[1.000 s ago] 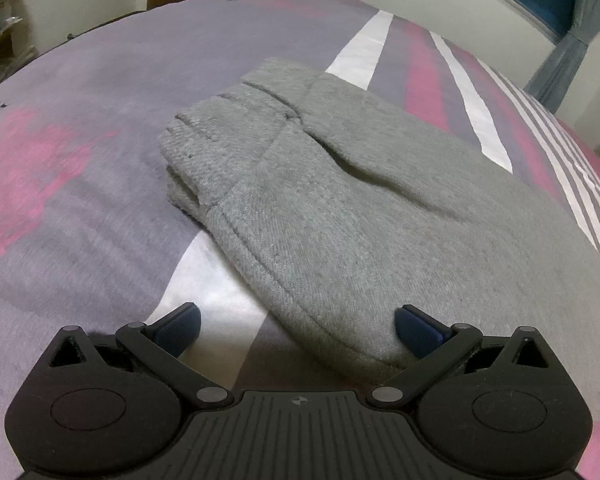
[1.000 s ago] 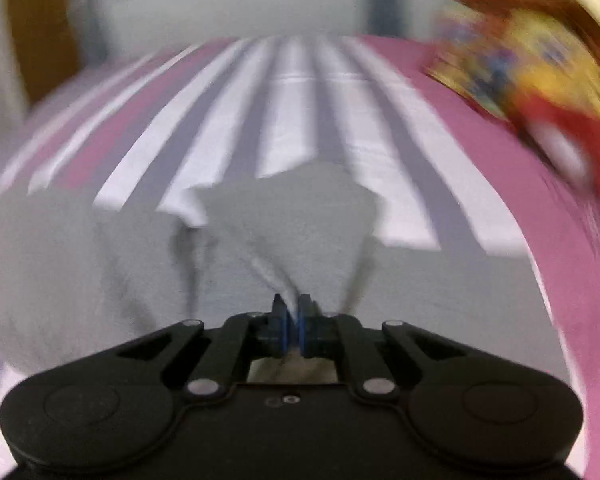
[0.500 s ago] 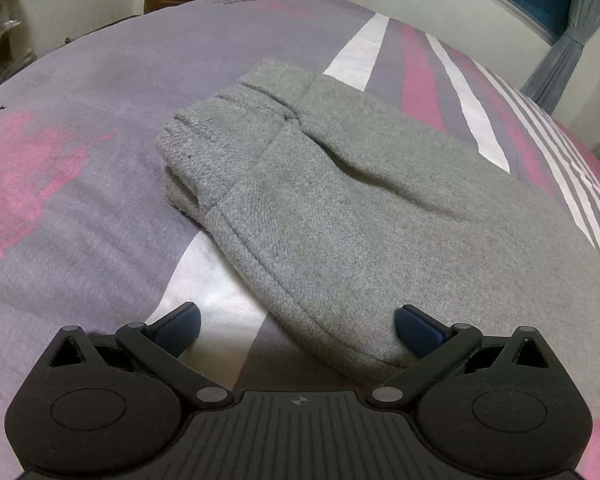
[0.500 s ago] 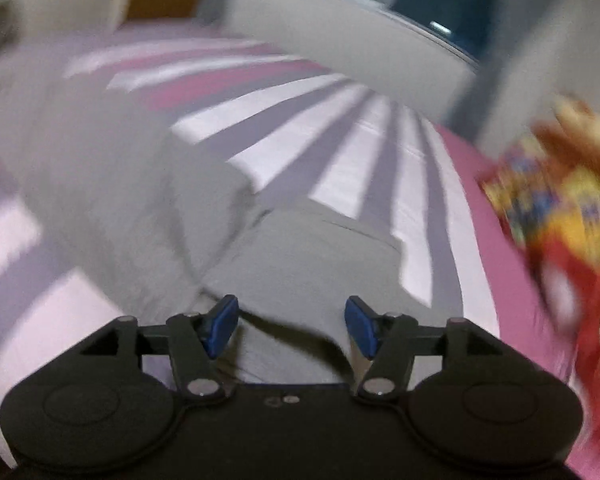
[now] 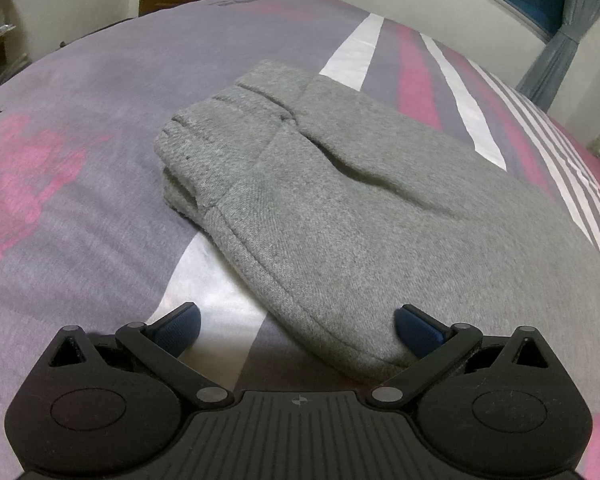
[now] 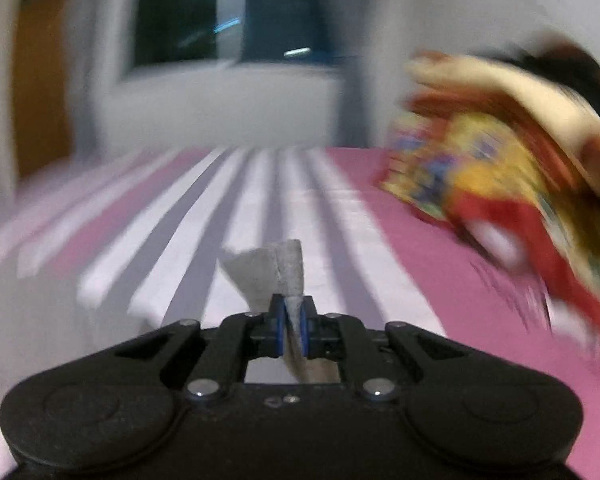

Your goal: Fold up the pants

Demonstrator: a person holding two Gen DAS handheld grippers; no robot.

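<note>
Right wrist: right tool pinches grey pants.

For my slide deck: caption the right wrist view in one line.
Right hand-held gripper shut on a pinch of grey pants above the striped bedsheet, view motion-blurred.

Left wrist view: sharp, dim, even indoor light with a cool cast, soft shadows under the folded grey knit pants. Heavy fisheye bend, dark vignette in the corners. Right wrist view: strong motion smear across the dark window and the multicoloured patterned cloth; only the near black gripper body stays crisp.
</note>
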